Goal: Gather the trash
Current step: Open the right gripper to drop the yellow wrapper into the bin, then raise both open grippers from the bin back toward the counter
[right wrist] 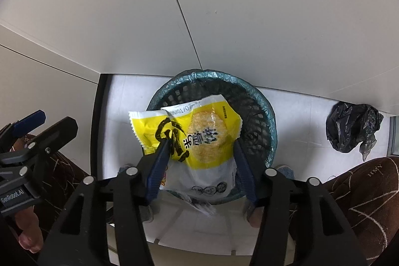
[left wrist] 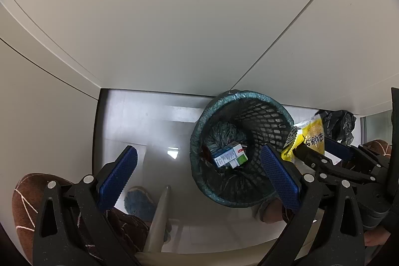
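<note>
Right wrist: one yellow wrapper, one bin, one black bag.

We are seeing a yellow-and-white snack packet, a black mesh bin lined teal, and blue gripper pads.

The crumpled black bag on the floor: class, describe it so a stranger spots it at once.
Find the mesh bin against the white wall. Right of it, apart on the pale floor, lies the black bag. It alone is loose, crumpled and glossy black; the bin's liner is green.
</note>
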### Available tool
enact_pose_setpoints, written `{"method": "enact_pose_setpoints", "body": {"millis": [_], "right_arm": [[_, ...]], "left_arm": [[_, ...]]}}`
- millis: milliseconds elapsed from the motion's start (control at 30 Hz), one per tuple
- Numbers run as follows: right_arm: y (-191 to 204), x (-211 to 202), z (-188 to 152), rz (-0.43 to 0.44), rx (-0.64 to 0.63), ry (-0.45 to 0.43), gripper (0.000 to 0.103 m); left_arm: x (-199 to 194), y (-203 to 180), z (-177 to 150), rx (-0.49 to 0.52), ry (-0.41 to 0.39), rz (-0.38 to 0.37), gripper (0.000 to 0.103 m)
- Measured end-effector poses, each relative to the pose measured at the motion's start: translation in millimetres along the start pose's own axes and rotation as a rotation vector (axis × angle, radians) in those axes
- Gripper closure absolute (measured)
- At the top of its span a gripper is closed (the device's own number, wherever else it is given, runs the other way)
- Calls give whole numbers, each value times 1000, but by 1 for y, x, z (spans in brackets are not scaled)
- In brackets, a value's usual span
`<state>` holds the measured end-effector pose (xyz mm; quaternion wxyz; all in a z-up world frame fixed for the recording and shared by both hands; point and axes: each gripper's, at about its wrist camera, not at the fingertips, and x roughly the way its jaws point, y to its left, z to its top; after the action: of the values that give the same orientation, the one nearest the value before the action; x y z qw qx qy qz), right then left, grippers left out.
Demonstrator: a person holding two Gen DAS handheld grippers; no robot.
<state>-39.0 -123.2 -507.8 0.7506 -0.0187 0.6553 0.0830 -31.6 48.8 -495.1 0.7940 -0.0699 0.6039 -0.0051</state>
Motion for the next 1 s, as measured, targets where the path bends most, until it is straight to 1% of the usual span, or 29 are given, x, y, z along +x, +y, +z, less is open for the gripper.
{"method": "enact_pose_setpoints", "body": {"millis": [233, 400, 567, 733, 1000], "right_arm": [[2, 1, -1, -4, -14, 1, 41], [2, -5, -1, -7, -18, -16, 29], [0, -26, -3, -29, -21, -63, 15], [-8, -60, -6, -32, -31, -117, 9], [-16, -126, -8, -43, -45, -219, 9]], "left_arm": [[-4, 1, -1, -5, -7, 6, 6], [-10, 0, -1, -3, -19, 11, 6], [-23, 0, 0, -7, -50, 5, 6], [-50, -2, 4, -1, -96, -5, 6], [-116, -12, 10, 7, -197, -21, 6]]}}
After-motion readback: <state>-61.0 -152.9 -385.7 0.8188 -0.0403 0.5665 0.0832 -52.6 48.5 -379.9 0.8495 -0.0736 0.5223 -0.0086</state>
